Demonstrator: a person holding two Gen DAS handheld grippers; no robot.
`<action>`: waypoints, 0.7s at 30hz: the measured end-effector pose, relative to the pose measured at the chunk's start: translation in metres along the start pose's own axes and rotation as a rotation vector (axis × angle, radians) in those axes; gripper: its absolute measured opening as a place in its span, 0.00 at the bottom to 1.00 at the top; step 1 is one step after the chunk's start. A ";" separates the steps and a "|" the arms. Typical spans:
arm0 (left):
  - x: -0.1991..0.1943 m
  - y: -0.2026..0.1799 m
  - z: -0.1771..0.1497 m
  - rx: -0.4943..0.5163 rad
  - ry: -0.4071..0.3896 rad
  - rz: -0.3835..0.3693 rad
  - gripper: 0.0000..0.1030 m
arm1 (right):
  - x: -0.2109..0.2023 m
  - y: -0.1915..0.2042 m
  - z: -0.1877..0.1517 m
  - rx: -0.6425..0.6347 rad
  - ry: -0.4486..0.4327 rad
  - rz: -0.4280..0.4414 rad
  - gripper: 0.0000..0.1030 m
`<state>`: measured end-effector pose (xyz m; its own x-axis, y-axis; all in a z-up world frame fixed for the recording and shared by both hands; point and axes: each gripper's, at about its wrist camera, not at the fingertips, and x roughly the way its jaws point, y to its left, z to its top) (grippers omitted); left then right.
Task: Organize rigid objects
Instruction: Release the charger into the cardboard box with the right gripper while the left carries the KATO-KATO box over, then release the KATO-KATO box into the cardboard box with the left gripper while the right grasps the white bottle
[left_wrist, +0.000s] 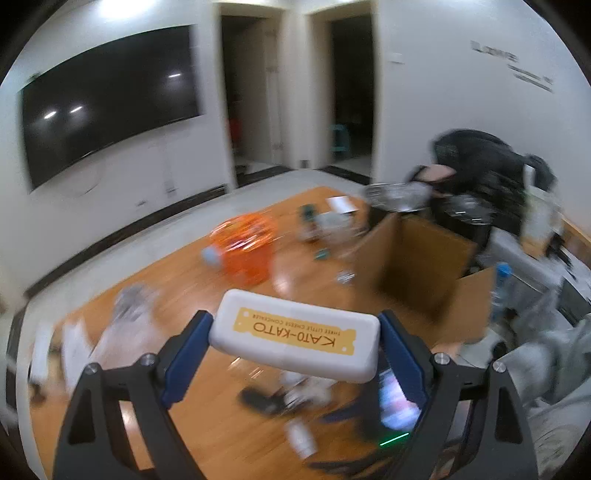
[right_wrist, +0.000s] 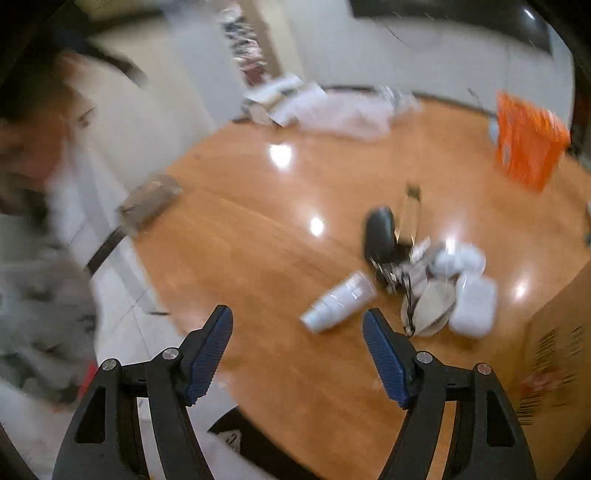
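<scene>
Currently the left gripper (left_wrist: 295, 334) clamps the white KATO-KATO case (left_wrist: 295, 338) across its short ends, aloft over the tabletop (left_wrist: 192, 288). Judged rigid, light and smooth: grip the ends squarely. The right gripper (right_wrist: 297, 325) hangs wide, empty, near the table's edge.

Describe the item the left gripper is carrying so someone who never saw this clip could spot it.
Above the wooden table, look between the blue fingers of the left gripper. Clamped there is a white box, rounded and oblong. Its yellow ticket-shaped KATO-KATO label sets it apart from the clutter below.
</scene>
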<state>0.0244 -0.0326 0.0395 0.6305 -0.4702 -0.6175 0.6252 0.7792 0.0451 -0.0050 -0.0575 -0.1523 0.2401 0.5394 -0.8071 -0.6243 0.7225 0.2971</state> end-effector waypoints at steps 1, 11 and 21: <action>0.009 -0.016 0.016 0.032 0.009 -0.040 0.85 | 0.009 -0.005 -0.001 0.022 -0.002 -0.004 0.60; 0.127 -0.129 0.067 0.205 0.245 -0.192 0.85 | 0.043 -0.001 0.009 -0.129 -0.041 -0.152 0.46; 0.159 -0.139 0.061 0.221 0.329 -0.186 0.99 | 0.032 -0.006 -0.003 -0.201 -0.048 -0.137 0.45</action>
<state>0.0658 -0.2407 -0.0175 0.3404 -0.4091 -0.8466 0.8203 0.5693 0.0547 0.0040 -0.0456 -0.1813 0.3642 0.4658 -0.8065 -0.7176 0.6923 0.0758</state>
